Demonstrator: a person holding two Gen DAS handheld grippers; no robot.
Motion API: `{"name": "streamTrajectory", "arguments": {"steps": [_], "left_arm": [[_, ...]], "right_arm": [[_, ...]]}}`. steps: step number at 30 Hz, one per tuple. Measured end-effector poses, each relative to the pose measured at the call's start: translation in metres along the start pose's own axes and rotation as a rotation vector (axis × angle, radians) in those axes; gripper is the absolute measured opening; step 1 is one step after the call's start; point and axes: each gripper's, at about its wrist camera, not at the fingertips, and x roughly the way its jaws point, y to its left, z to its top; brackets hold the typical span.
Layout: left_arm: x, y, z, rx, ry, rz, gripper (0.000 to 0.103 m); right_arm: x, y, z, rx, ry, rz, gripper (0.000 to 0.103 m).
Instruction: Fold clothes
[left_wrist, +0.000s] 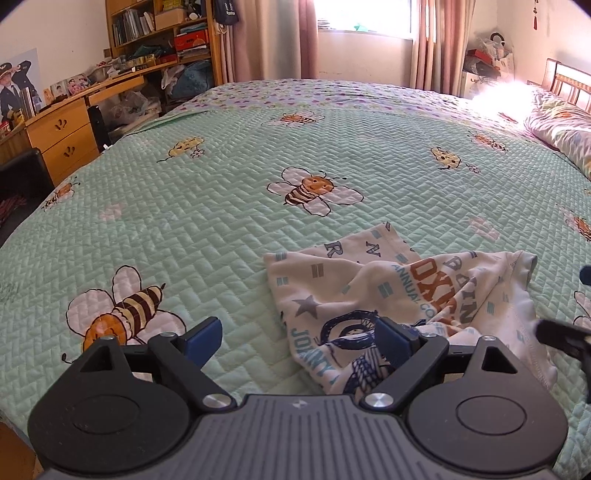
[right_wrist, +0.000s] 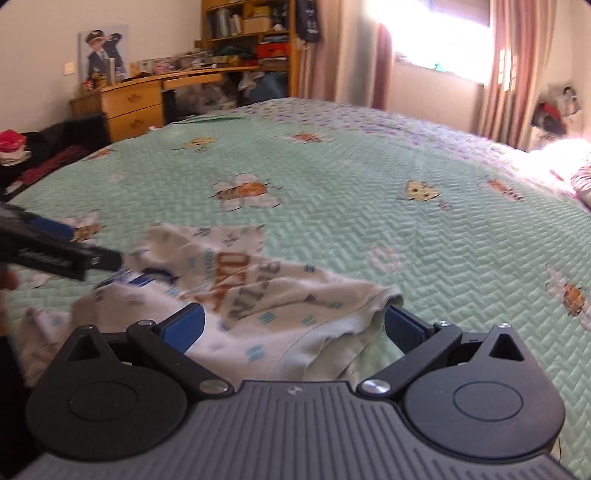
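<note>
A white printed garment (left_wrist: 369, 295) with orange and blue lettering lies crumpled on the green bee-patterned quilt (left_wrist: 221, 221). My left gripper (left_wrist: 299, 341) is open wide at the garment's left edge; its right blue pad (left_wrist: 391, 343) hangs over the cloth and its left pad over bare quilt. In the right wrist view the garment (right_wrist: 266, 306) spreads below my right gripper (right_wrist: 295, 325), whose jaws stand wide apart over the cloth without pinching it. The hem (right_wrist: 384, 295) bunches near its right pad. The left gripper's black finger (right_wrist: 55, 253) shows blurred at the left.
A wooden desk (left_wrist: 62, 129) and bookshelf (left_wrist: 159, 29) stand beyond the bed's far left side. A dark chair (left_wrist: 22, 177) is at the left edge. A pillow (left_wrist: 561, 136) lies at the right, by the headboard. Curtains and a bright window are behind the bed.
</note>
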Motion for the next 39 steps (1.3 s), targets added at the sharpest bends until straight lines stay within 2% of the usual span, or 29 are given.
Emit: {"name": "streamTrajectory", "arguments": {"steps": [3,7,11,13,14,17,18,22,24,27,30,32,37,39], "left_arm": [[0.001,0.004,-0.004,0.002,0.006,-0.001,0.091],[-0.003,0.014,-0.008,0.003,0.0,0.004,0.091],[-0.005,0.023,-0.011,-0.001,0.0,0.01,0.092],[-0.005,0.024,-0.012,0.003,0.005,0.008,0.092],[-0.005,0.024,-0.012,0.009,0.007,0.006,0.092],[-0.007,0.019,-0.013,0.032,-0.007,0.004,0.092],[-0.007,0.017,-0.012,0.038,-0.01,0.002,0.092],[-0.009,0.007,-0.008,0.064,-0.025,-0.004,0.092],[-0.009,0.001,-0.005,0.089,-0.035,0.0,0.092],[-0.008,-0.007,0.003,0.132,-0.054,0.011,0.092],[-0.005,-0.019,0.017,0.189,-0.087,0.017,0.093],[0.0,-0.028,0.024,0.223,-0.093,0.024,0.096],[0.003,-0.043,0.029,0.246,-0.082,0.013,0.096],[0.004,-0.046,0.025,0.25,-0.07,0.01,0.096]], "right_arm": [[0.0,0.004,-0.006,0.043,0.029,0.085,0.103],[0.013,0.042,-0.012,-0.052,0.025,0.124,0.103],[0.035,0.072,-0.016,-0.161,0.038,0.09,0.101],[0.044,0.073,-0.016,-0.156,0.032,0.11,0.093],[0.046,0.071,-0.016,-0.144,0.036,0.129,0.085],[0.04,0.058,-0.02,-0.094,0.064,0.18,0.071],[0.035,0.056,-0.024,-0.091,0.07,0.183,0.064],[0.014,0.046,-0.042,-0.071,0.096,0.192,0.047],[0.002,0.033,-0.052,0.002,0.097,0.202,0.045],[-0.021,-0.001,-0.067,0.238,0.051,0.237,0.051],[-0.033,-0.029,-0.084,0.437,0.02,0.182,0.054],[-0.031,-0.038,-0.088,0.463,0.005,0.143,0.055],[-0.005,-0.048,-0.093,0.56,-0.01,0.204,0.055],[0.003,-0.046,-0.093,0.58,-0.014,0.254,0.055]]}}
